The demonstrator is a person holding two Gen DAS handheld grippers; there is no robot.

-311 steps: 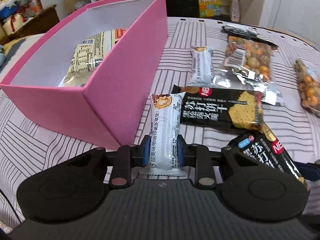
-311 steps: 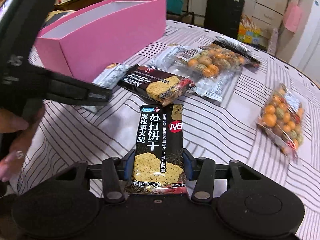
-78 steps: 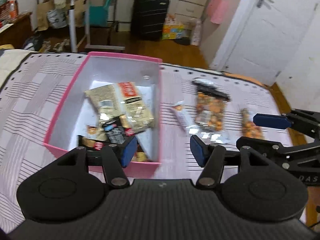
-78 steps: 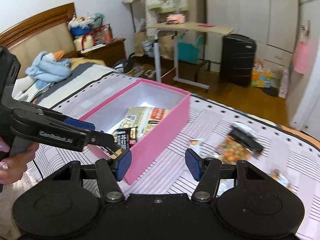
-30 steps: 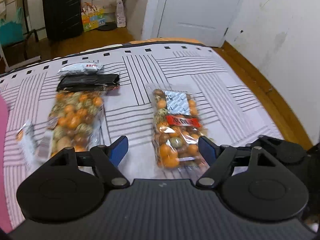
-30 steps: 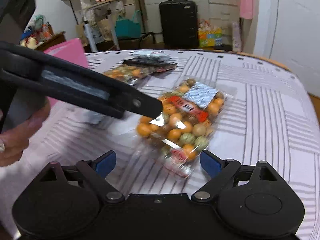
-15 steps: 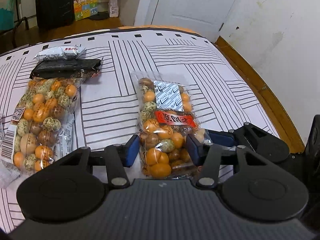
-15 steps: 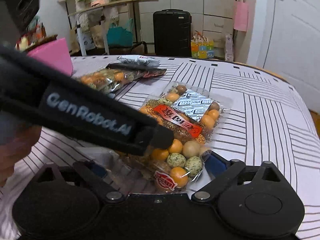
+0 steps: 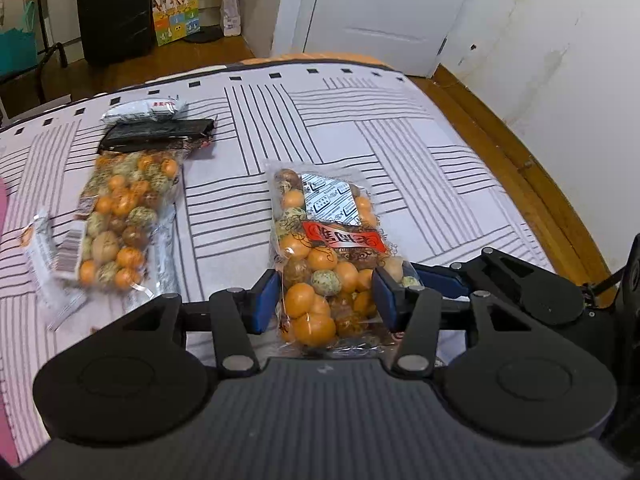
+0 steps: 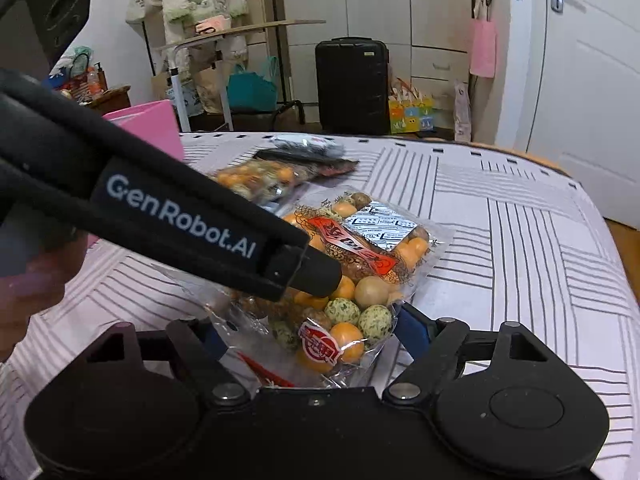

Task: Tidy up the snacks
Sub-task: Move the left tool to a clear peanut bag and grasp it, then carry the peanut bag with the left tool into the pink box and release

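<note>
A clear bag of orange and speckled coated nuts (image 9: 326, 248) with a red label lies on the striped cloth. My left gripper (image 9: 326, 306) is shut on its near end, blue pads against both sides. My right gripper (image 10: 308, 336) reaches the same bag (image 10: 360, 264) from the right, with its blue pads around the bag's end; the left gripper's black finger (image 10: 224, 240) crosses in front and hides part of the grip. The pink box (image 10: 148, 128) shows at the left of the right wrist view.
A second nut bag (image 9: 120, 220), a white bar wrapper (image 9: 44, 248), a black packet (image 9: 156, 136) and a white packet (image 9: 142, 110) lie to the left. The table edge (image 9: 540, 200) curves at the right. A black suitcase (image 10: 352, 84) stands beyond.
Both grippers have moved from the box over to the right-hand nut bag. The left jaws have closed on the bag's near end and the right jaws have narrowed around it.
</note>
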